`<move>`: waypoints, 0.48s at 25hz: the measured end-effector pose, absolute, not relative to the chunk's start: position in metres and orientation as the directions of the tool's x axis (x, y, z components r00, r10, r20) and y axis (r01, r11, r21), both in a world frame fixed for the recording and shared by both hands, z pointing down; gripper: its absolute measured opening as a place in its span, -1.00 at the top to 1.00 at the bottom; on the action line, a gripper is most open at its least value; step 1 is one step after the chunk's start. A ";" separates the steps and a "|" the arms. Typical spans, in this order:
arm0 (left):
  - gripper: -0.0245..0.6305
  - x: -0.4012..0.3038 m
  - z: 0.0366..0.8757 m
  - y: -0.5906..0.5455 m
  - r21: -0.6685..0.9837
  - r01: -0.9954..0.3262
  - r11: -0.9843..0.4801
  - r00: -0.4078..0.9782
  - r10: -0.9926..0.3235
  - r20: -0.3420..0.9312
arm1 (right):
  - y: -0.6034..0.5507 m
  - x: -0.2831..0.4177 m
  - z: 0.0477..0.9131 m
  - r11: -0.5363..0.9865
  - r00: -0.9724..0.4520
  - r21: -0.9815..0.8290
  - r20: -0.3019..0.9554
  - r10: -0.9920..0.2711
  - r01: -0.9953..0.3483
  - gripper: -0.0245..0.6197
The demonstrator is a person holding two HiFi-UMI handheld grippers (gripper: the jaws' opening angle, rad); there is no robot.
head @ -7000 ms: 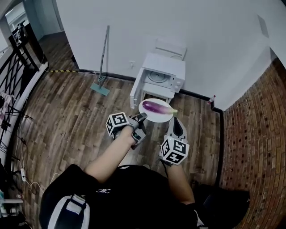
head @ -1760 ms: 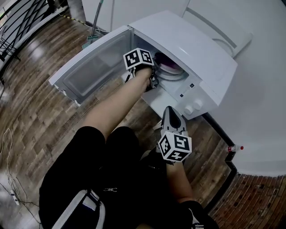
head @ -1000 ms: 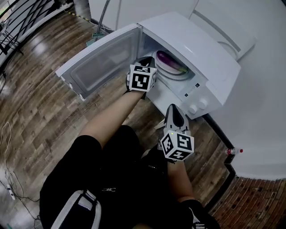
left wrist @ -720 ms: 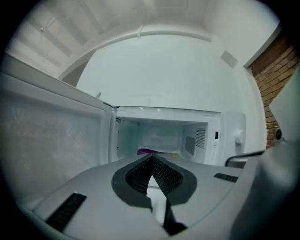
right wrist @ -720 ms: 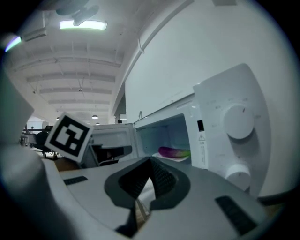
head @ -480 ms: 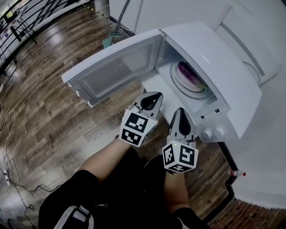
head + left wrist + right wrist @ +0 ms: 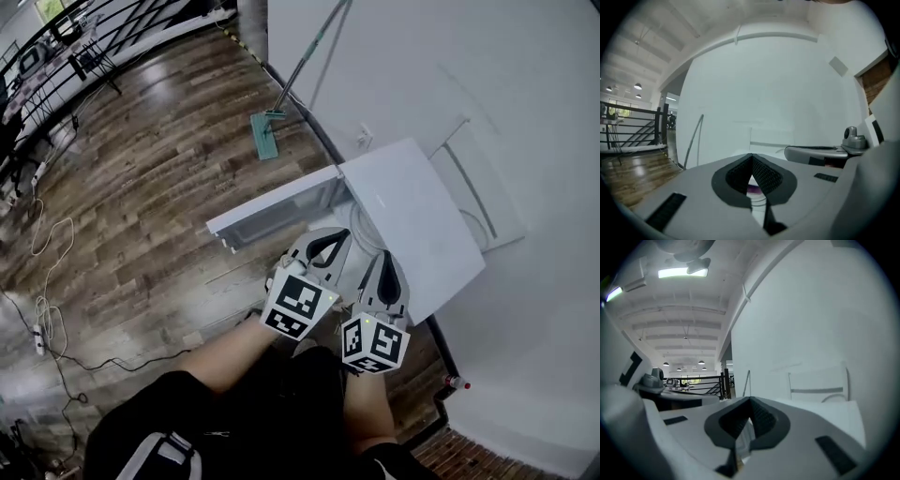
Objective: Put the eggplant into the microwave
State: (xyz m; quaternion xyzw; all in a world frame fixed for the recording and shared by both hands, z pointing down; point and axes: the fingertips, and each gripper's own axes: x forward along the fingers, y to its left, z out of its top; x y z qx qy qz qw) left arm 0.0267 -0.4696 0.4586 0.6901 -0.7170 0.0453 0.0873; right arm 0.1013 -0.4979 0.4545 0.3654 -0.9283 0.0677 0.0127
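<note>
both arms are bent and held close in front of the person. the left tool (image 7: 339, 234) and the right tool (image 7: 387, 255) sit side by side, almost touching, and point out over the front of the white microwave (image 7: 412, 225). the left tool (image 7: 751, 155) has its 2 jaws pressed together with nothing held. the right tool (image 7: 750, 400) also has its tips together and holds nothing.

half a second ago both tools were lower, and the head view looked right into the microwave at the plate and the eggplant. now the tools are higher, the microwave looks smaller, and its top and the tools hide the inside. the door (image 7: 272, 211) is open as before.

the eggplant (image 7: 753, 190) is in the microwave on the plate (image 7: 758, 200). only a small purple bit shows, through the gap below the left tool's tips. so little shows that i cannot tell which way its long side points.
</note>
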 end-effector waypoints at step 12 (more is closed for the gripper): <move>0.93 0.064 0.227 -0.421 0.041 -0.997 0.060 -0.051 -0.980 0.195 | -0.459 0.142 0.221 0.727 -0.736 -0.121 0.067 -0.674 -0.676 0.91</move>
